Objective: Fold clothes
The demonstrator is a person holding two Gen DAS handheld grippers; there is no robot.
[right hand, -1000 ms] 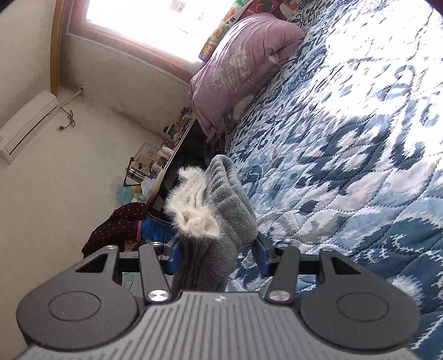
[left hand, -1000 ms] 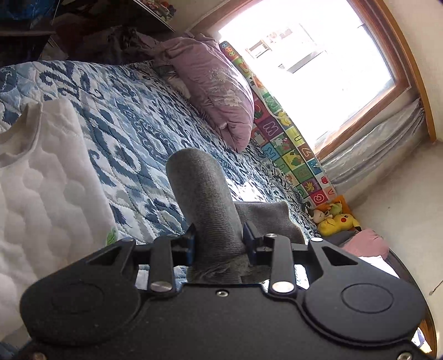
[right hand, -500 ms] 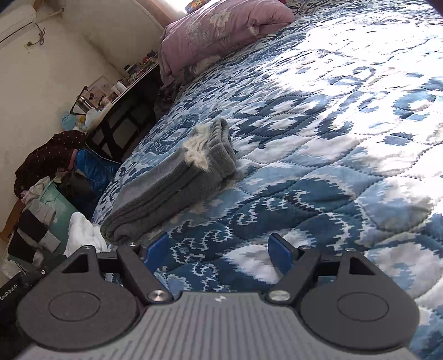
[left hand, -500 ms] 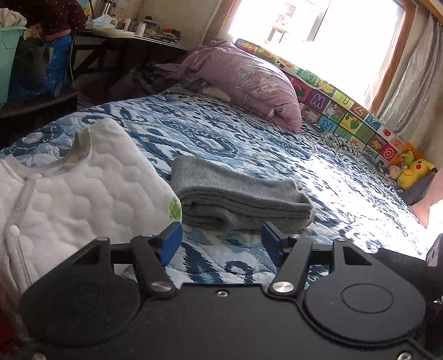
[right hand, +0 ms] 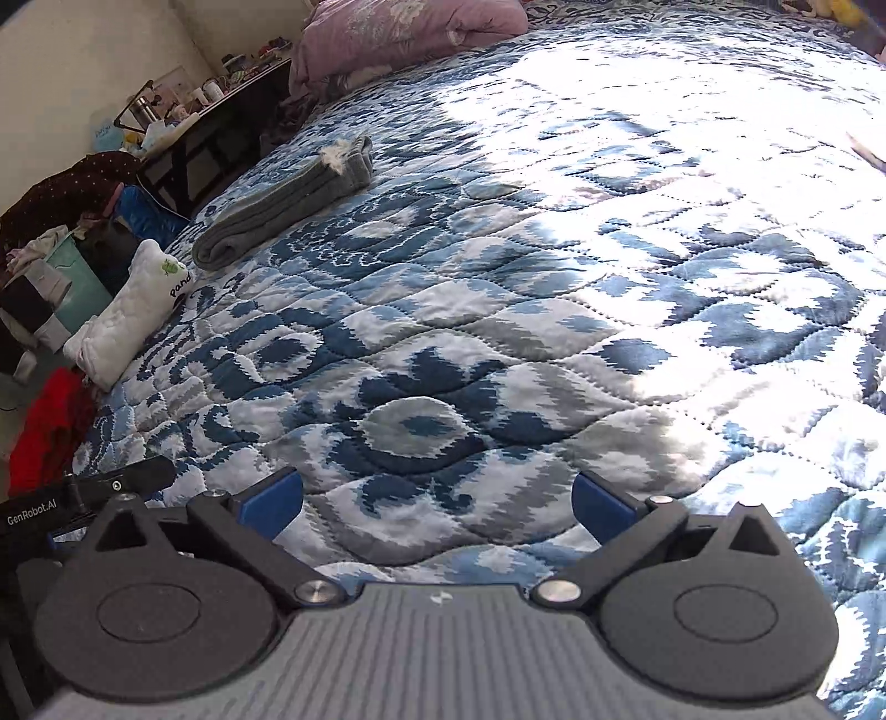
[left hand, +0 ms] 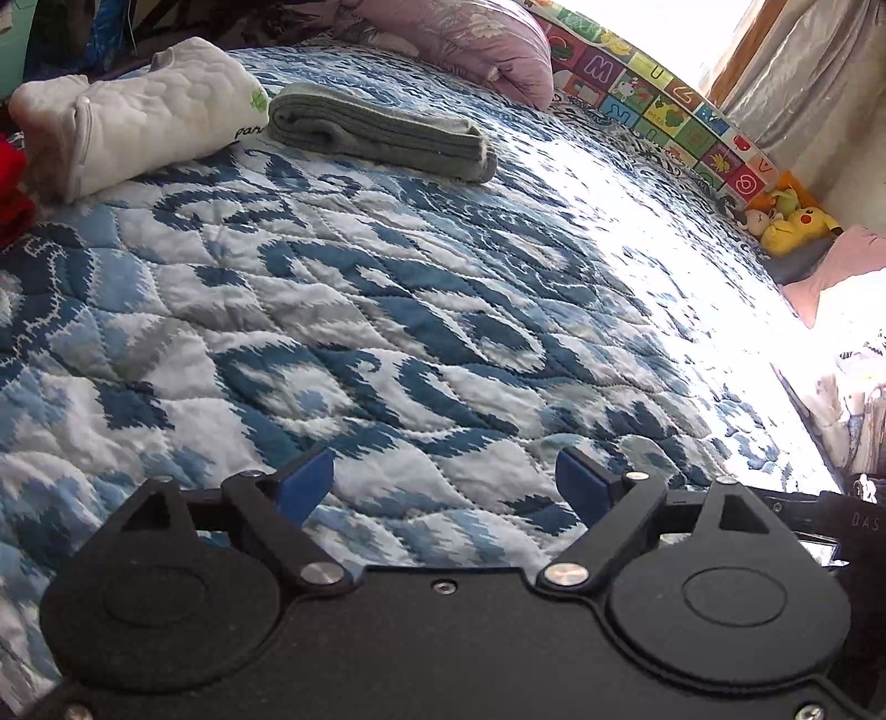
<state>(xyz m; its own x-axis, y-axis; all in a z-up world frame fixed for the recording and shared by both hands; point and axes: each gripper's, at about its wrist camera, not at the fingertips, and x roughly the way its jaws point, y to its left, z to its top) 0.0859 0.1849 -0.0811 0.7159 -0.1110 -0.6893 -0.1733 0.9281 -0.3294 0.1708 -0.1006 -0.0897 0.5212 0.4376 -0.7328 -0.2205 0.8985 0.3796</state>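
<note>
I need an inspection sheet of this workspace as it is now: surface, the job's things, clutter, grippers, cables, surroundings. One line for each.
Surface: blue and white quilt on a bed, partly in strong sunlight.
Job's things: folded grey garment lying flat; folded white quilted garment beside it.
Clutter: red cloth at the bed's edge.
Grippers: left gripper open, empty; right gripper open, empty.
Cables: nothing seen.
Surroundings: pink pillow, alphabet mat, yellow plush toy, cluttered dark desk.

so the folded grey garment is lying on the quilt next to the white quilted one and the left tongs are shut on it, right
Not quite: the left tongs are open and empty, as the left wrist view shows. The folded grey garment does lie on the quilt next to the white quilted one.
</note>
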